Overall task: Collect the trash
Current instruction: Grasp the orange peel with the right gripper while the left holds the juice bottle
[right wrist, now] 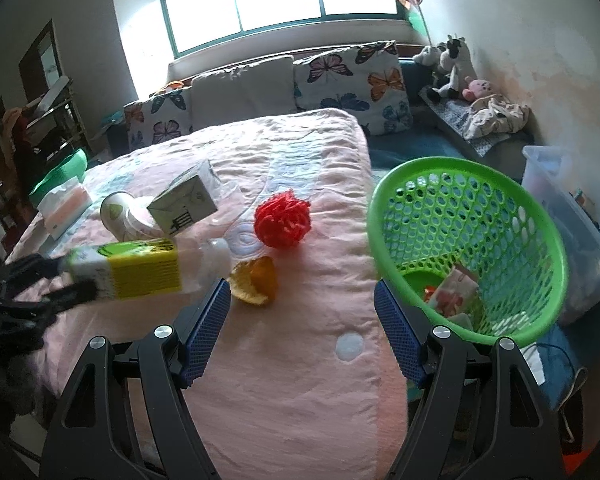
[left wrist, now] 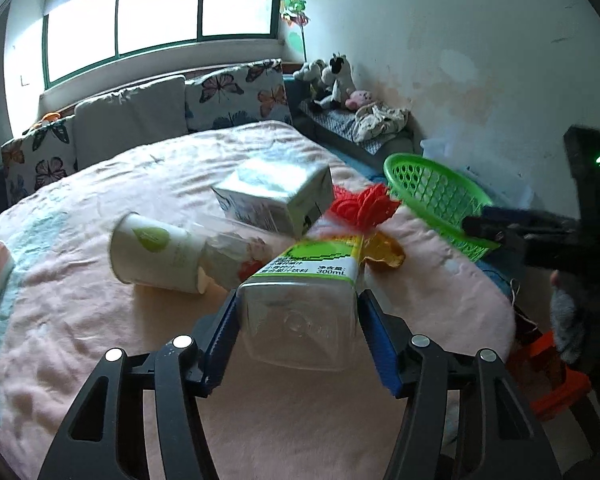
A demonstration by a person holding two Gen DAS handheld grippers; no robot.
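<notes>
My left gripper (left wrist: 298, 312) is shut on a clear plastic bottle (left wrist: 304, 300) with a green and yellow label, held above the pink bed; it also shows in the right wrist view (right wrist: 148, 268). My right gripper (right wrist: 302, 304) is open and empty, over the bed beside the green basket (right wrist: 540, 216). On the bed lie a paper cup (left wrist: 152, 254), a grey-green carton (left wrist: 276, 196), a red mesh ball (right wrist: 283, 220) and an orange peel (right wrist: 256, 280). The basket (left wrist: 432, 196) holds some wrappers (right wrist: 452, 292).
A tissue pack (right wrist: 64, 204) lies at the bed's left edge. Butterfly pillows (right wrist: 352, 80) and plush toys (right wrist: 452, 64) sit at the back. A clear storage box (right wrist: 568, 216) stands right of the basket. Cables lie on the floor below.
</notes>
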